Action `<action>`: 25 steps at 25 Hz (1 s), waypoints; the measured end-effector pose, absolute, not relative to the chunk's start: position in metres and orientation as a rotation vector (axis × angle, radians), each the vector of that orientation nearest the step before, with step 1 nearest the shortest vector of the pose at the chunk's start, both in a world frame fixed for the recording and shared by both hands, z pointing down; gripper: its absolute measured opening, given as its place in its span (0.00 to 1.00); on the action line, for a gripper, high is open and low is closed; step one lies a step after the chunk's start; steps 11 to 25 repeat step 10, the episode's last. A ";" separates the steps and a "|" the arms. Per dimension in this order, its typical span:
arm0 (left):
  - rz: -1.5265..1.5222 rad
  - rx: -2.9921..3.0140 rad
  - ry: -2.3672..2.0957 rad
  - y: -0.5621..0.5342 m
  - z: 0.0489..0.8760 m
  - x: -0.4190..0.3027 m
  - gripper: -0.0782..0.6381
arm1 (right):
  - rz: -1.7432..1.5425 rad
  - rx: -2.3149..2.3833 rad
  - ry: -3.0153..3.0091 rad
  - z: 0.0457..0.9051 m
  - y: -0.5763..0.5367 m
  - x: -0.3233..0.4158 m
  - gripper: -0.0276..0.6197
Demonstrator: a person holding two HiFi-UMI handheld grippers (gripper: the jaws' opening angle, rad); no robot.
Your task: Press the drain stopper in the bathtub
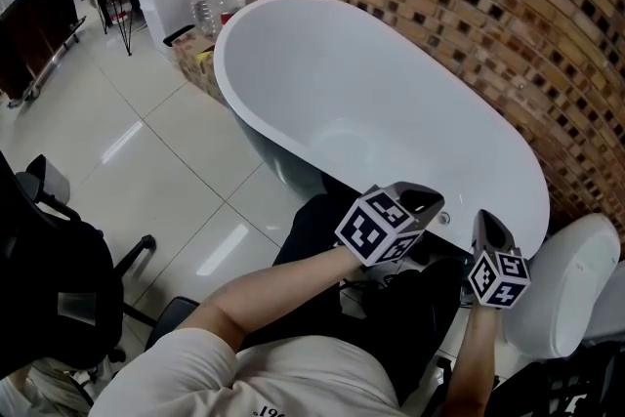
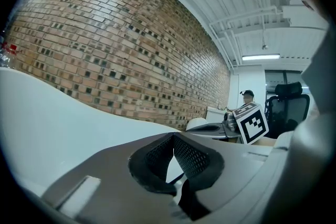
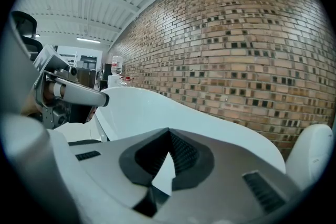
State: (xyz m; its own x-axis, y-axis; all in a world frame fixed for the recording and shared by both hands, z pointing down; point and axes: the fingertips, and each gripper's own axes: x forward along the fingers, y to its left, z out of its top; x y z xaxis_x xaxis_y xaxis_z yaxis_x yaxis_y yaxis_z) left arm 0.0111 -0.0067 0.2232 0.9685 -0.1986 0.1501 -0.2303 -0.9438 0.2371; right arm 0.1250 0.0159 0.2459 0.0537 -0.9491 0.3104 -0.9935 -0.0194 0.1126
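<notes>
Head view: a seated person, seen from above, faces a white oval bathtub [image 1: 410,112] that fills the centre of frame, w/ a brick wall [image 1: 488,5] behind it at upper right. Both forearms reach toward lower right of frame. The left gripper [image 1: 422,202] hangs over the tub's near rim. The right gripper [image 1: 488,229] is just beside it, further right, outside the rim.

Left gripper view: jaws meet at the tips w/ nothing btwn them. Only white tub wall shows through the gap behind the tips.

Right gripper view: same, tips together and empty, tub rim beyond.

Drain stopper: not clearly visible. A small round fitting [image 1: 444,218] sits at the tub's near end, right by the left gripper's tip; can't tell if that's the stopper. No water shows on the tub floor.

Progress, as a judgement: the press isn't made yet. Both grippers are only at the tub's edge, so this is approx. the approach stage. Left to do: reach in w/ closed tips, find the stopper, push it down.
</notes>
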 end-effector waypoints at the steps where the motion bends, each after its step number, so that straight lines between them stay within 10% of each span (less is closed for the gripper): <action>1: 0.182 2.863 -0.317 -0.007 0.224 0.011 0.12 | 0.214 2.038 -1.964 0.247 0.016 0.125 0.07; 25: 0.182 2.863 -0.317 -0.008 0.225 0.011 0.12 | 0.218 2.027 -1.959 0.251 0.014 0.124 0.07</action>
